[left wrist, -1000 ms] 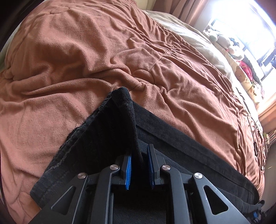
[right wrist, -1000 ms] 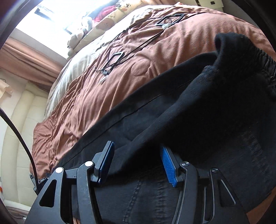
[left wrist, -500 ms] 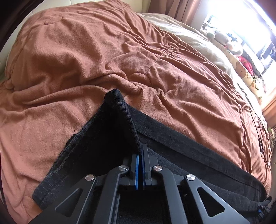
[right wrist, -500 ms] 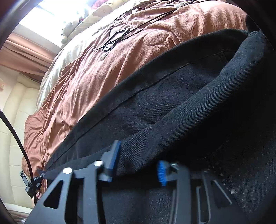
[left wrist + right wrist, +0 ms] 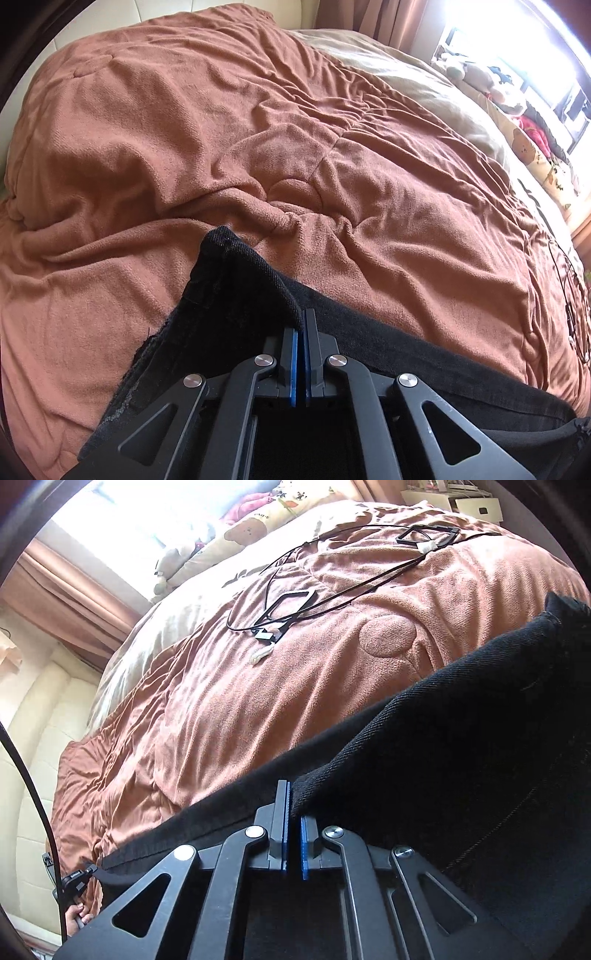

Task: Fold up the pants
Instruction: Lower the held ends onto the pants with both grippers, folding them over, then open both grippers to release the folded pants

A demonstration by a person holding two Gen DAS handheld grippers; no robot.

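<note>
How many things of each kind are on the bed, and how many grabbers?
Black pants: 1
Grippers: 2, left gripper and right gripper
Brown blanket: 1
Beige blanket: 1
Bundle of black cables: 1
Total: 6

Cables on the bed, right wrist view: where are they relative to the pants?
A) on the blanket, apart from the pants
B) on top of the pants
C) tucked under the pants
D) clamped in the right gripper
A: the cables lie on the blanket, with bare blanket between them and the pants.
</note>
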